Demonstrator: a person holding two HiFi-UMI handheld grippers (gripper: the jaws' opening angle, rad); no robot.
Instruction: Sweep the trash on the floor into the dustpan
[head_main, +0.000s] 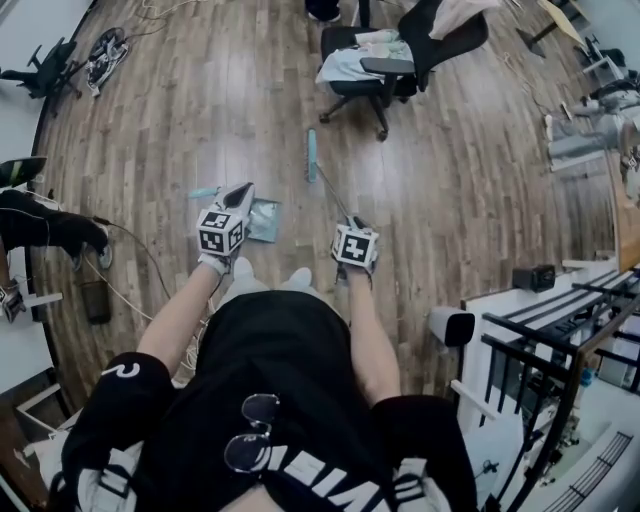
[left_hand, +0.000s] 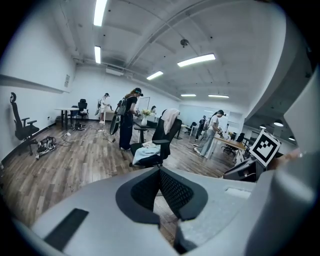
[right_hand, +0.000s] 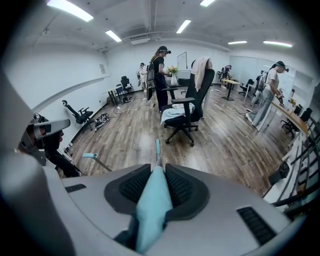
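Observation:
A broom with a teal head (head_main: 311, 155) rests on the wood floor in front of me. Its thin handle runs back to my right gripper (head_main: 355, 245). That gripper (right_hand: 157, 168) is shut on the broom's teal grip (right_hand: 152, 205), and the broom head (right_hand: 157, 148) shows beyond the jaws. A teal dustpan (head_main: 264, 219) sits on the floor just right of my left gripper (head_main: 226, 225). Its teal handle top (head_main: 204, 192) stands free, seen also as the dustpan handle (right_hand: 90, 156). My left gripper (left_hand: 160, 170) has its pads together with nothing visible between them. No trash is discernible.
A black office chair (head_main: 385, 60) draped with clothes stands ahead on the floor. Cables and a chair base (head_main: 105, 60) lie far left. Someone's black shoes (head_main: 55, 228) and a cord (head_main: 135, 255) are at my left. White racks (head_main: 560, 330) stand to my right. Several people stand in the background.

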